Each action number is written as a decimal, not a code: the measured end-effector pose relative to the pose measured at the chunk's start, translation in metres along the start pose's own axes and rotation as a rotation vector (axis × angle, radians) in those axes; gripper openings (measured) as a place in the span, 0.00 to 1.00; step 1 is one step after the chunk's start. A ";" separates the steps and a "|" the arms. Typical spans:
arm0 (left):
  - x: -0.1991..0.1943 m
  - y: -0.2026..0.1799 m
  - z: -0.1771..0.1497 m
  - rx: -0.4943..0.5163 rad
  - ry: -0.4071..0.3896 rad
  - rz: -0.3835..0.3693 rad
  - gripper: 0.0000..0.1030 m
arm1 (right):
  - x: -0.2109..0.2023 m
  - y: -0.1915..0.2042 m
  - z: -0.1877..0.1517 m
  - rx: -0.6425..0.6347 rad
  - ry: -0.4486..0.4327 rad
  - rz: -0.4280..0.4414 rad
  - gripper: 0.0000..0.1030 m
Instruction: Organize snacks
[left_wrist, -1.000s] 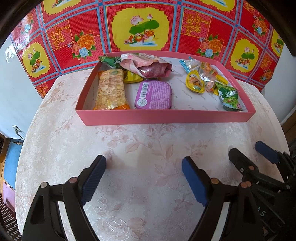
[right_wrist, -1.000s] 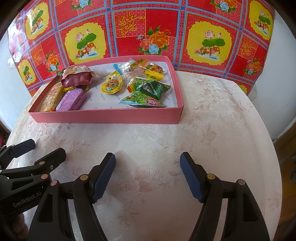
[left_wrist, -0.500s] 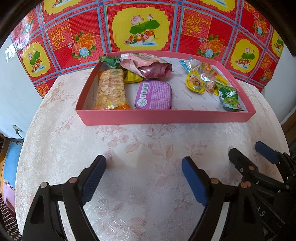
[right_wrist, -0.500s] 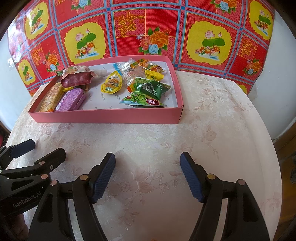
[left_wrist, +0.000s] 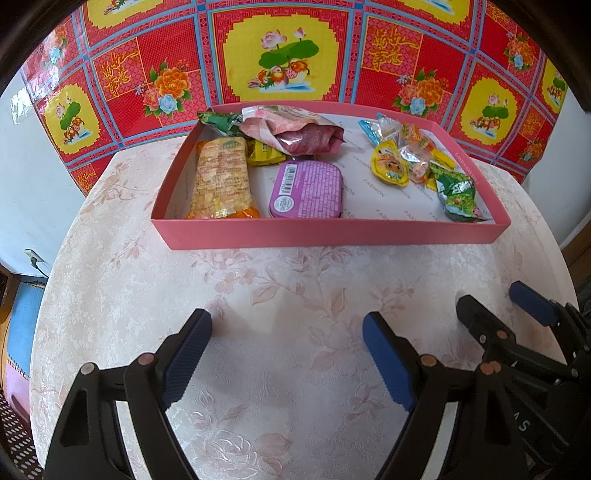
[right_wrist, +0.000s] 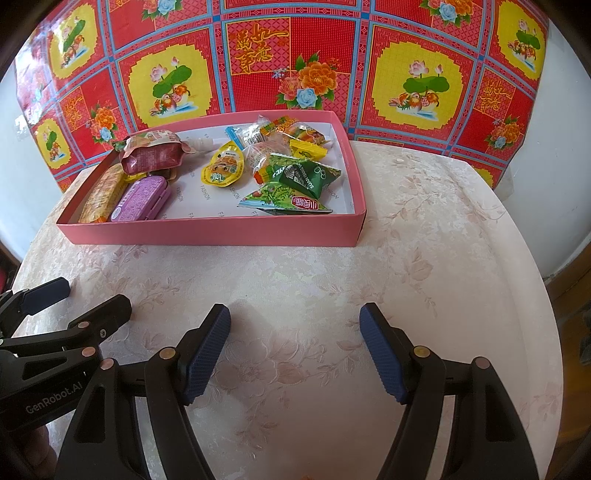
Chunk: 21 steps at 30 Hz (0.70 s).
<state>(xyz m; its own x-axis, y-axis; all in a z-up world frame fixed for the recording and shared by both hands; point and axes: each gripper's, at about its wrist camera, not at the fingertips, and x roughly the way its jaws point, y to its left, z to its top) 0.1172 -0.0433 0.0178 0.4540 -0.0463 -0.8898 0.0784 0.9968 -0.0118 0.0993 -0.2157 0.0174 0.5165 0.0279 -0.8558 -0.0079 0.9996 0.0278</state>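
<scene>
1. Grippers, nearest to cams: left gripper (left_wrist: 286, 350) and right gripper (right_wrist: 295, 345) both w/ jaws spread wide, nothing between the blue pads, tips low over bare tabletop (right_wrist: 424, 280). Side by side, near each other, not touching; each shows in the other's view.
2. Change vs 1 s and 0.5 s frames: none seen. Jaw spread same, both views framed the same, no snack shifted. Both hands parked.
3. Meaning for task (judgement): no pick in hand. All visible snacks are in the pink box (left_wrist: 332, 234); none loose on the table as far as views show. Looks like either pre-start pause or end state; can't tell which.
4. Mid-distance: pink box sits toward far side of round table, well apart from both grippers.
5. Box contents, left half: long orange-yellow biscuit pack (left_wrist: 221, 179) along left wall; purple tin (left_wrist: 306, 190) just beside it, label up; maroon-pink pouch (left_wrist: 295, 133) behind, lying over small yellow and green wrappers.
6. Box contents, right half: yellow jelly cup (right_wrist: 223, 170), green triangular packs (right_wrist: 306, 177) stacked, small mixed candies behind. Bare strip of box floor between the two groups, so roughly sorted big vs small.
7. Farthest: red-yellow floral sheet (right_wrist: 295, 66) hung behind table; unchanged.
</scene>
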 end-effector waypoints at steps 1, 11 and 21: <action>0.000 0.000 0.000 0.000 0.000 0.000 0.84 | 0.000 0.000 0.000 0.000 0.000 0.000 0.72; 0.000 0.000 0.000 0.000 0.000 0.000 0.84 | 0.000 0.000 0.001 -0.001 0.001 0.000 0.72; 0.000 0.000 0.000 0.000 0.000 0.000 0.84 | -0.001 0.000 0.002 -0.001 0.001 -0.001 0.72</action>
<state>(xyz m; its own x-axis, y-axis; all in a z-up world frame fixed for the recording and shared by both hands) 0.1172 -0.0433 0.0177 0.4543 -0.0466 -0.8896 0.0790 0.9968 -0.0119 0.1003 -0.2157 0.0191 0.5158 0.0274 -0.8563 -0.0083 0.9996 0.0270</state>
